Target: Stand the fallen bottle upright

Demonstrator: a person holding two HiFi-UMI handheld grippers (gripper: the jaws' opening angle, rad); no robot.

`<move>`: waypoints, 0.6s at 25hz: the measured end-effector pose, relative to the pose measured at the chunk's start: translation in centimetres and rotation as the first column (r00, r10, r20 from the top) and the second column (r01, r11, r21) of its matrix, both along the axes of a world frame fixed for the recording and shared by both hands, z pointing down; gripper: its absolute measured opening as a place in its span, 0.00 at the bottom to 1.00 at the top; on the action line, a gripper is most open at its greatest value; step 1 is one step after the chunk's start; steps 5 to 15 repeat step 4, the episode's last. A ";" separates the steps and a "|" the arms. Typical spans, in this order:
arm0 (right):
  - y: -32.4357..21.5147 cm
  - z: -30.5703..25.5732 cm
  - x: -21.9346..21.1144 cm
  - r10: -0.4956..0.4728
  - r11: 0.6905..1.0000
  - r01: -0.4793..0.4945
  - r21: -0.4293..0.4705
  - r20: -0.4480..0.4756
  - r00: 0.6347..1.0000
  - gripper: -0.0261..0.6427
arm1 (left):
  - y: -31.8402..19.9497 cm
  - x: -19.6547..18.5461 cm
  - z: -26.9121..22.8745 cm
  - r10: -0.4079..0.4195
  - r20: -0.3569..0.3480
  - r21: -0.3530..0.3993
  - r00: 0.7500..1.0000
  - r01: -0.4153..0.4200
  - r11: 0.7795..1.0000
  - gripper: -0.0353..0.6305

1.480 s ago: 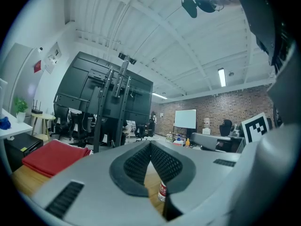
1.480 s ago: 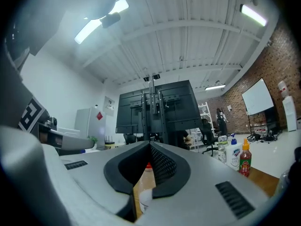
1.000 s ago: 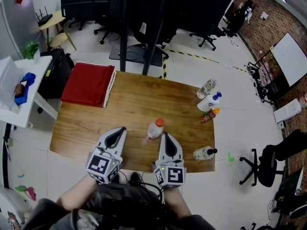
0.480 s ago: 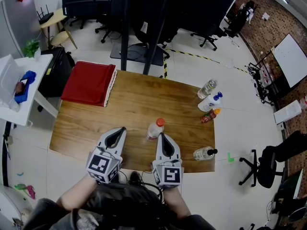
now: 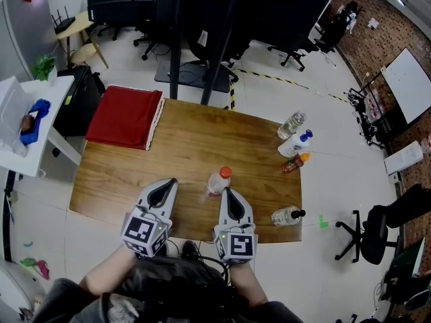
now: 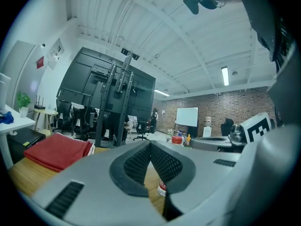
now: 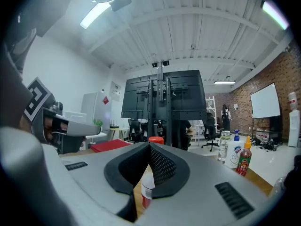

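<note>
Looks largely done, going by the orange-capped bottle: upright near the middle of the tabletop's near edge, with nothing gripping it. At the left far corner lies a folded red cloth, no part of the job. Toward the right near corner, though, lies a clear bottle with a black cap, seemingly on its side; hard to be sure from so steep an angle, so possibly one more left to stand. Along the right edge stand three more bottles, bunched together.

For the left gripper: pads pressed together, nothing between them, poised over the near edge left of the orange-capped bottle. For the right gripper: likewise closed and empty, tip just beside that bottle on its right.
</note>
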State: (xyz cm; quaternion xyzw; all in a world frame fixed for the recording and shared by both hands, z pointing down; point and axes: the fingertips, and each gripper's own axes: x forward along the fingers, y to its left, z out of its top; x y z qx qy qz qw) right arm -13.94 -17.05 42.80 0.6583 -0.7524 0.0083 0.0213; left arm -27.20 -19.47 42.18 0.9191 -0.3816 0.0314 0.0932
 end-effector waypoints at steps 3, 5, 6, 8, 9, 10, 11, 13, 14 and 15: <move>-0.2 0.2 0.0 -0.004 1.000 0.004 -0.009 -0.002 1.000 0.05 | -0.1 0.2 0.2 0.002 -0.004 -0.004 1.000 -0.002 1.000 0.09; -0.2 0.3 0.0 -0.005 1.000 0.005 -0.014 -0.003 1.000 0.05 | -0.1 0.2 0.2 0.002 -0.006 -0.005 1.000 -0.002 1.000 0.09; -0.2 0.3 0.0 -0.005 1.000 0.005 -0.014 -0.003 1.000 0.05 | -0.1 0.2 0.2 0.002 -0.006 -0.005 1.000 -0.002 1.000 0.09; -0.2 0.3 0.0 -0.005 1.000 0.005 -0.014 -0.003 1.000 0.05 | -0.1 0.2 0.2 0.002 -0.006 -0.005 1.000 -0.002 1.000 0.09; -0.2 0.3 0.0 -0.005 1.000 0.005 -0.014 -0.003 1.000 0.05 | -0.1 0.2 0.2 0.002 -0.006 -0.005 1.000 -0.002 1.000 0.09; -0.2 0.3 0.0 -0.005 1.000 0.005 -0.014 -0.003 1.000 0.05 | -0.1 0.2 0.2 0.002 -0.006 -0.005 1.000 -0.002 1.000 0.09; -0.2 0.3 0.0 -0.005 1.000 0.005 -0.014 -0.003 1.000 0.05 | -0.1 0.2 0.2 0.002 -0.006 -0.005 1.000 -0.002 1.000 0.09; -0.2 0.3 0.0 -0.005 1.000 0.005 -0.014 -0.003 1.000 0.05 | -0.1 0.2 0.2 0.002 -0.006 -0.005 1.000 -0.002 1.000 0.09; -0.2 0.3 0.0 -0.005 1.000 0.005 -0.014 -0.003 1.000 0.05 | -0.1 0.2 0.2 0.002 -0.006 -0.005 1.000 -0.002 1.000 0.09; -0.2 0.3 0.0 -0.005 1.000 0.005 -0.014 -0.003 1.000 0.05 | -0.1 0.2 0.2 0.002 -0.006 -0.005 1.000 -0.002 1.000 0.09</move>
